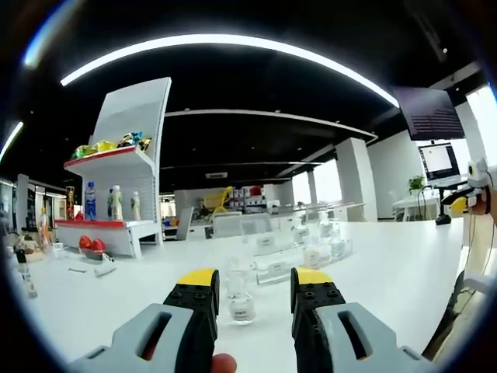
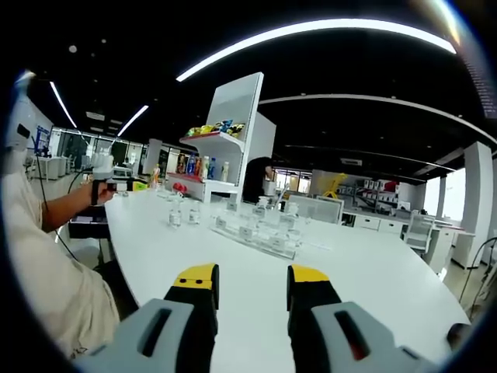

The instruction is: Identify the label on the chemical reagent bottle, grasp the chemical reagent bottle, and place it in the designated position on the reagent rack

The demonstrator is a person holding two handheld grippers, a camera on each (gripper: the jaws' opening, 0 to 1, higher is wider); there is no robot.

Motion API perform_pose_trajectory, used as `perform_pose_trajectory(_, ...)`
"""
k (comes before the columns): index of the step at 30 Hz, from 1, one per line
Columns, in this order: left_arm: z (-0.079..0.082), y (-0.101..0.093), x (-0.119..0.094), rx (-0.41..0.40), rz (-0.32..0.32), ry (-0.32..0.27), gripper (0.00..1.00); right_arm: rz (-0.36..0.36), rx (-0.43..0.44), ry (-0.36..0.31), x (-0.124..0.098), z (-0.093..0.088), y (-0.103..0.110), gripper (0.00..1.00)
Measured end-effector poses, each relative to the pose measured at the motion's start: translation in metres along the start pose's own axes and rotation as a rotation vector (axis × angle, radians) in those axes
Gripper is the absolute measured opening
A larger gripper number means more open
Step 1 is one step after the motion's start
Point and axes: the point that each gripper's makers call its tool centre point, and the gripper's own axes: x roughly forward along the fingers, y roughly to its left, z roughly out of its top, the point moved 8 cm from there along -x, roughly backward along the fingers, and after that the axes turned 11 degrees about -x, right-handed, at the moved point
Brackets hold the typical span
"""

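Left gripper view: my left gripper (image 1: 254,299) holds its 2 yellow-tipped fingers (image 1: 197,278) apart, clamped on nothing. 1 clear reagent bottle (image 1: 239,295) stands on the white table (image 1: 388,264) between the tips, untouched. Beyond them, a clear reagent rack (image 1: 299,252) with more bottles.

Right gripper view: my right gripper (image 2: 252,295) has fingers apart, empty. Ahead of the tips, well apart, the rack (image 2: 260,233); 2 bottles (image 2: 183,215) stand left of it.
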Motion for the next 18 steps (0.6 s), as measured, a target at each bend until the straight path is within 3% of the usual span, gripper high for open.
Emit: perform_pose_trajectory(18, 0.0029, -0.0008, -0.0042, 0.0, -0.001, -0.017, 0.38, 0.007, 0.004, 0.006, -0.0003, -0.0013, 0.0008, 0.35)
